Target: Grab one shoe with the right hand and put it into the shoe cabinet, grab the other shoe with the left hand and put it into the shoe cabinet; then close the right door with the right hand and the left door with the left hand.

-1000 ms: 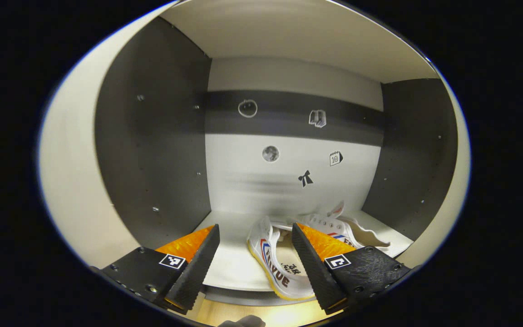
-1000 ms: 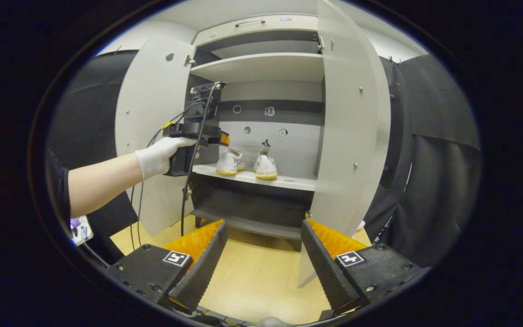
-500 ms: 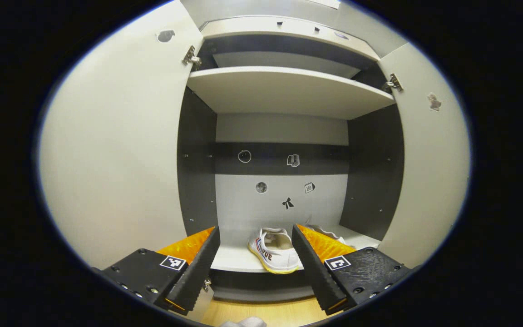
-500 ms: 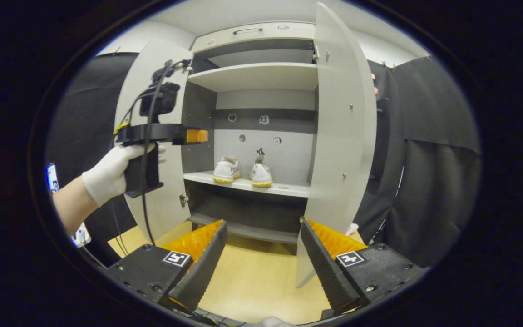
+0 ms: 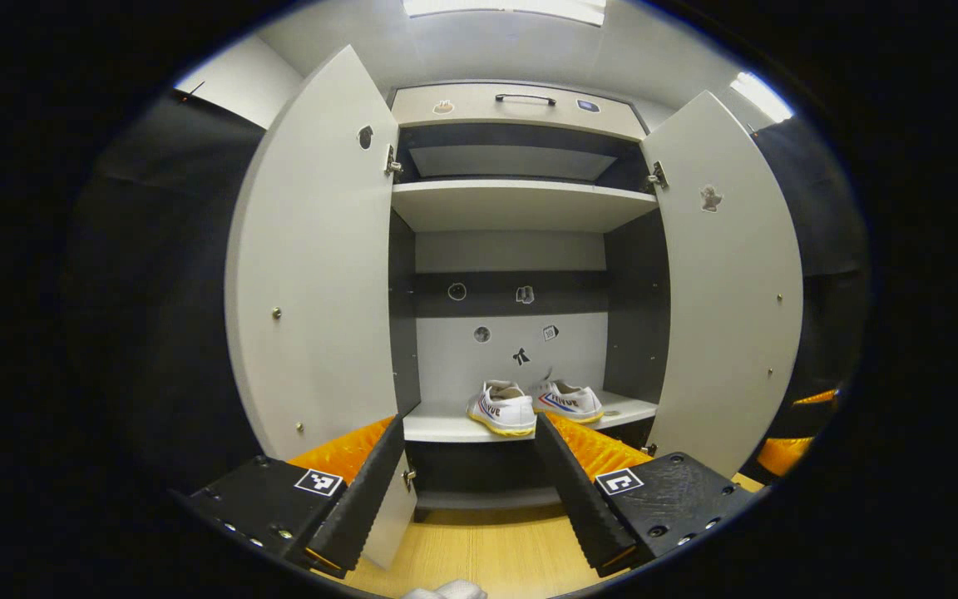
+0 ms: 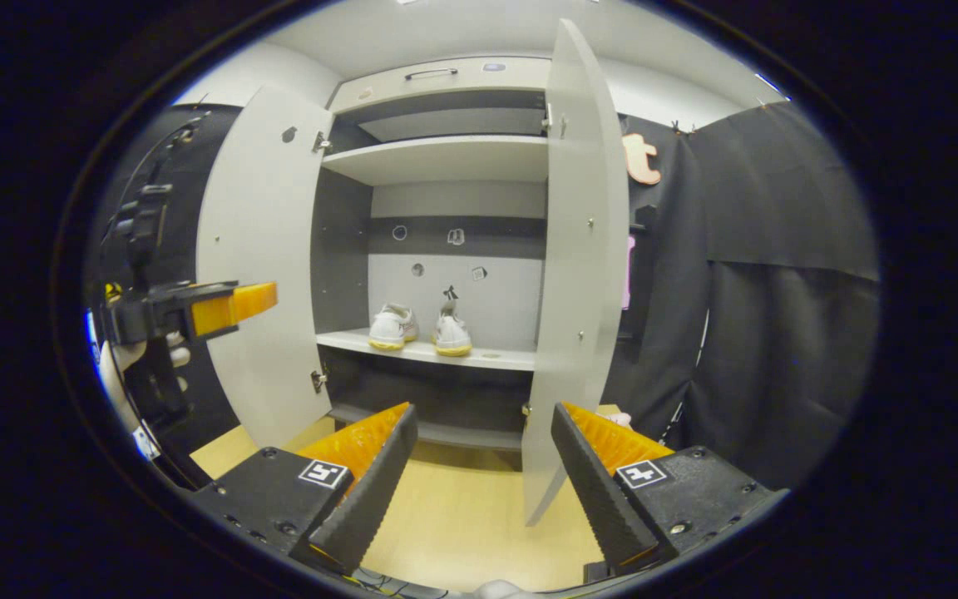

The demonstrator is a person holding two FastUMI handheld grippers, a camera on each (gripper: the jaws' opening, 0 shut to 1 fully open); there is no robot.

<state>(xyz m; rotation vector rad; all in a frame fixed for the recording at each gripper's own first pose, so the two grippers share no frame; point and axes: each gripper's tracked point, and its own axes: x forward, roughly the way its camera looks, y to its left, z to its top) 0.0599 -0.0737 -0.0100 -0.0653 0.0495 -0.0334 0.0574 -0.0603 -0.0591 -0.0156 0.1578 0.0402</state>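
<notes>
Both shoes are sitting in the shoe cabinet (image 5: 520,108), side by side on its middle shelf (image 5: 437,428). In the left gripper view the nearer shoe (image 5: 502,408) is heel-out toward the camera, with the other shoe (image 5: 569,400) just beside it and slightly deeper in. Nothing's touching either of them.

The left door (image 5: 317,274) and right door (image 5: 724,283) of the cabinet are both swung wide open. There's another shelf (image 5: 520,204) above the shoes, a few little stickers on the back wall (image 5: 512,349) right behind them, and a dark handle on the cabinet's top panel.

The left gripper (image 5: 469,482) is out in front of the cabinet, over the wooden floor (image 5: 487,557), fingers spread apart and holding nothing. In the right gripper view it sits off to the left of the left door, held by a gloved hand (image 6: 125,370).

The right gripper (image 6: 483,474) is also in front of the cabinet, near the bottom edge of the right door, jaws wide apart and empty.
</notes>
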